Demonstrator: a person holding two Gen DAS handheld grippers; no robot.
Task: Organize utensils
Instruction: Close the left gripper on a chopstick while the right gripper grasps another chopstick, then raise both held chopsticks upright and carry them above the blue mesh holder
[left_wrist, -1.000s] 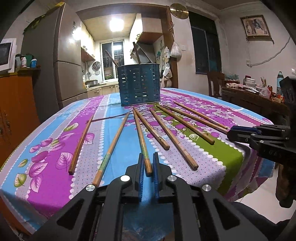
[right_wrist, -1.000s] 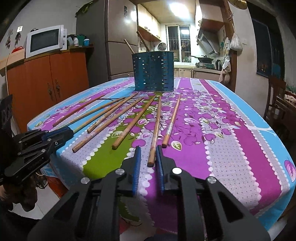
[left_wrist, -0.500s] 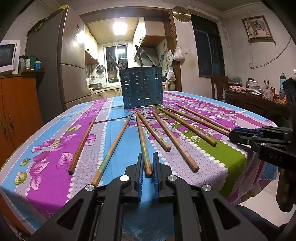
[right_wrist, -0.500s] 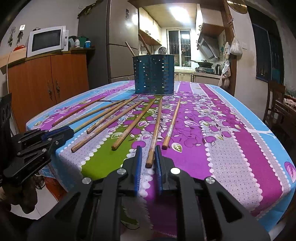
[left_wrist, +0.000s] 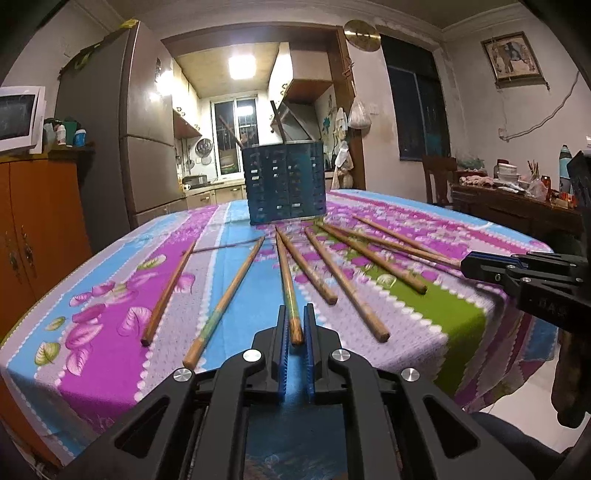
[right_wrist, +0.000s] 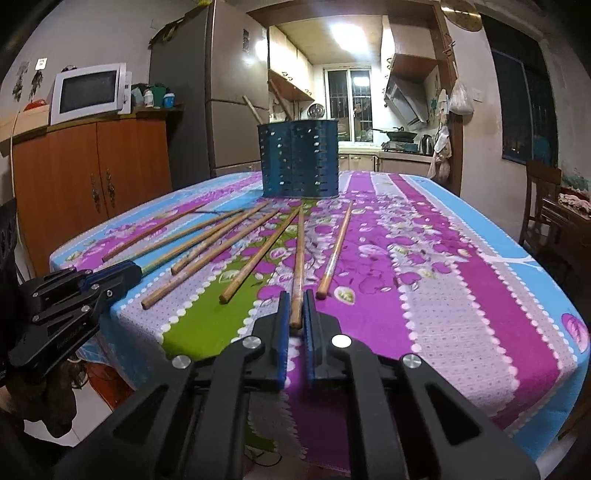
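Note:
Several wooden chopsticks lie fanned on the flowered tablecloth (left_wrist: 110, 354) in front of a blue perforated utensil holder (left_wrist: 286, 188), which also shows in the right wrist view (right_wrist: 299, 158) with two sticks in it. My left gripper (left_wrist: 295, 317) is closed around the near end of one chopstick (left_wrist: 286, 280). My right gripper (right_wrist: 296, 304) is closed around the near end of another chopstick (right_wrist: 298, 254). Each gripper shows in the other's view, the right one (left_wrist: 480, 264) and the left one (right_wrist: 122, 271), at the table's near edge.
An orange cabinet (right_wrist: 92, 177) with a microwave (right_wrist: 88, 92) and a fridge (right_wrist: 207, 96) stand left of the table. A chair (right_wrist: 543, 199) and a cluttered side table (left_wrist: 517, 199) stand to the right. The table's near edge drops off just under both grippers.
Both grippers have moved forward onto the near ends of their chopsticks and narrowed around them. The views have tilted slightly; the chopsticks still lie on the cloth.

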